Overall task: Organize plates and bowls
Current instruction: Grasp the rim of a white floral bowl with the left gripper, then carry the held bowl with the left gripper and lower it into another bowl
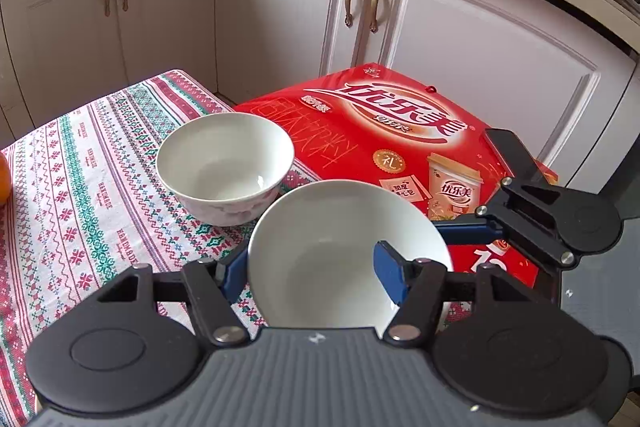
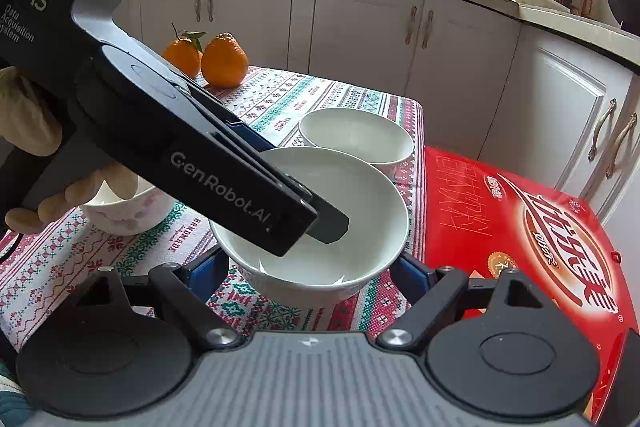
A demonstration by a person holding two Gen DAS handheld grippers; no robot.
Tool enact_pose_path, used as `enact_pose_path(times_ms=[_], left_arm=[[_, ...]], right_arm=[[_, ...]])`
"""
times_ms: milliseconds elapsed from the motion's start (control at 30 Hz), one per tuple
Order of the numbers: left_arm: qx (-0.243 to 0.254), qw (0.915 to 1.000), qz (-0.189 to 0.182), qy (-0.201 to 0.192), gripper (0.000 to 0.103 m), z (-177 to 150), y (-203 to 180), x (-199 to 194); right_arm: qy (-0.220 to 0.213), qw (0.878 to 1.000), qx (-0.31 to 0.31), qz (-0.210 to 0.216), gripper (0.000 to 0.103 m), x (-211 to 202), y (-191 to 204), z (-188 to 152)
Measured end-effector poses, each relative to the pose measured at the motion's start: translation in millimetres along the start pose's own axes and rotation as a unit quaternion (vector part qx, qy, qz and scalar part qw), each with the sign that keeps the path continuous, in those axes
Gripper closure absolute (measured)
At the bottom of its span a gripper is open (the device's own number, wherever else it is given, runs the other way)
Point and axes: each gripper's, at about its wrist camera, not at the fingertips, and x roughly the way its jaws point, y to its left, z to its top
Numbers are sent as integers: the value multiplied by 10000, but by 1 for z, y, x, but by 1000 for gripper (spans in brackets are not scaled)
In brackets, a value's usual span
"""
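Observation:
A white bowl (image 1: 320, 259) is held by its rim in my left gripper (image 1: 316, 273), one blue finger inside and one outside. In the right wrist view the same bowl (image 2: 360, 211) sits low over the patterned tablecloth (image 2: 60, 267), with my left gripper (image 2: 320, 223) reaching into it from the left. My right gripper (image 2: 316, 273) is open, its blue fingers on either side of this bowl's near wall, not touching it. A second white bowl (image 1: 224, 167) (image 2: 356, 135) stands just behind. A third bowl with pink flowers (image 2: 124, 211) stands at the left.
A red drink carton (image 1: 400, 147) (image 2: 520, 227) lies at the table's right edge. Two oranges (image 2: 222, 61) stand at the far end of the table. White kitchen cabinets (image 1: 280, 19) close off the space behind.

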Motion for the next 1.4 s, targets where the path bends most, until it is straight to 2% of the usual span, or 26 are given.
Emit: enact_pose_path(times_ms=[400,800,1100,1400], left_arm=[[-105,9994,236,-224,38,-10,9,-53],[-248,9963,747,-350,37,-25,42,-95],[-523,9932,989,-315,37,-43,68,-106],[-717,9924,970,-244,37,-57,80,-100]], right_arm=[[-150,9991,-182,344,13,-19,32,23],[-284,9951,-361,873,13,-6,72,51],[-228,9910,-480,1231,13,13,98,63],[-43,9898,-501,1335,13,27,106,62]])
